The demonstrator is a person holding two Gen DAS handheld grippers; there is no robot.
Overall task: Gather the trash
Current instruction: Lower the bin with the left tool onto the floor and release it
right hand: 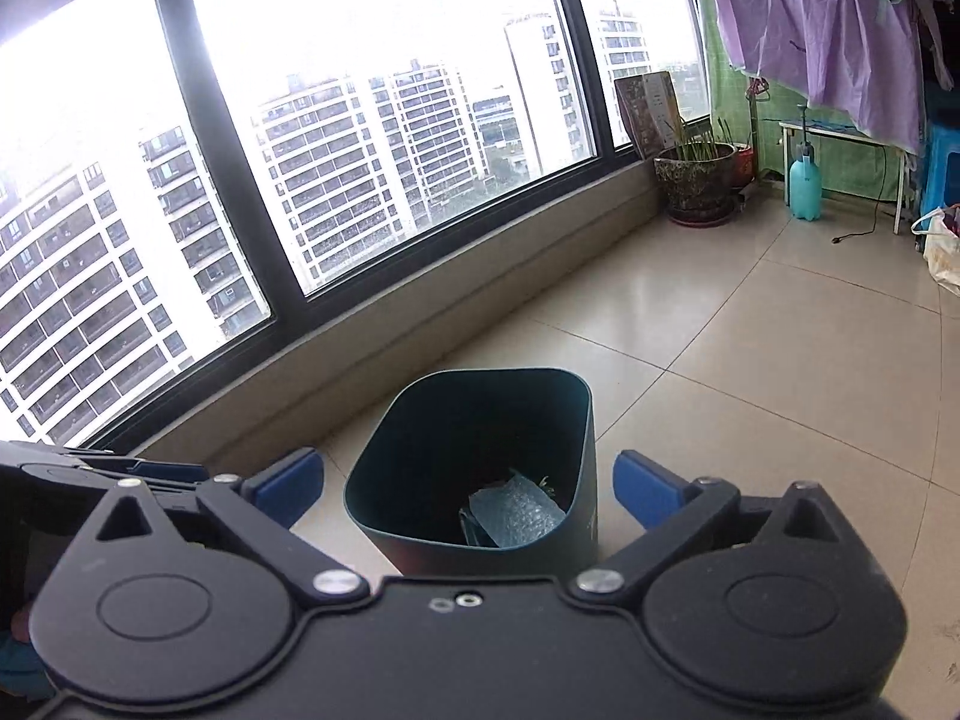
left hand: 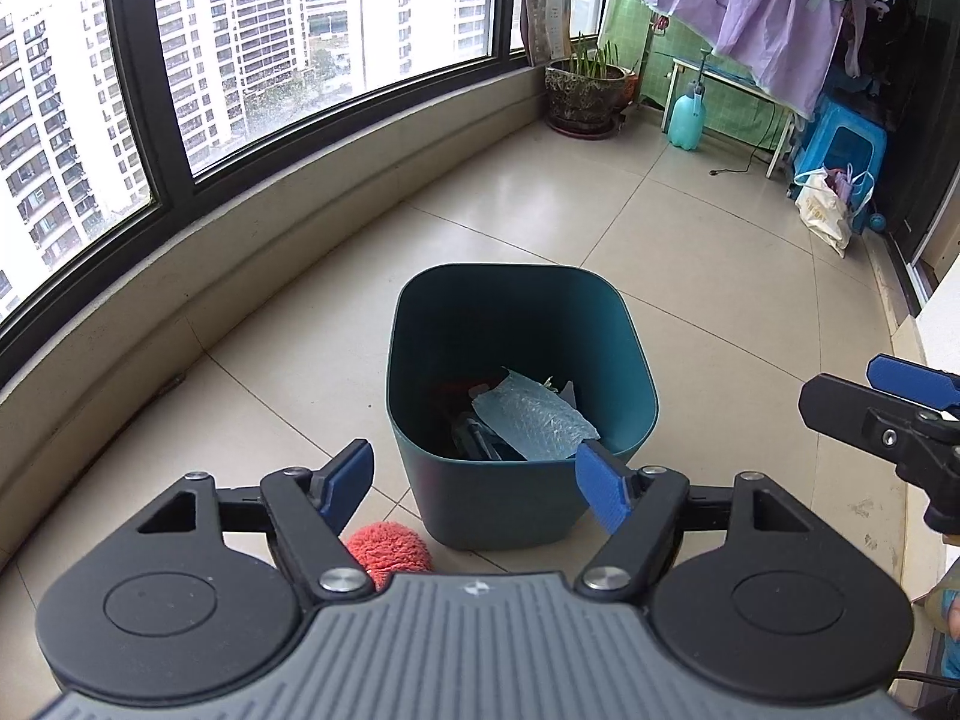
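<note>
Both tongs gape empty, left gripper (left hand: 480, 483) and right gripper (right hand: 468, 489), above the teal bin (left hand: 420, 354) holding bubble wrap (left hand: 531, 420); a red fluffy ball (left hand: 387, 549) remains on the floor beneath the left one.

No legible text, label or number anywhere, even on the windowsill board (left hand: 547, 24).
</note>
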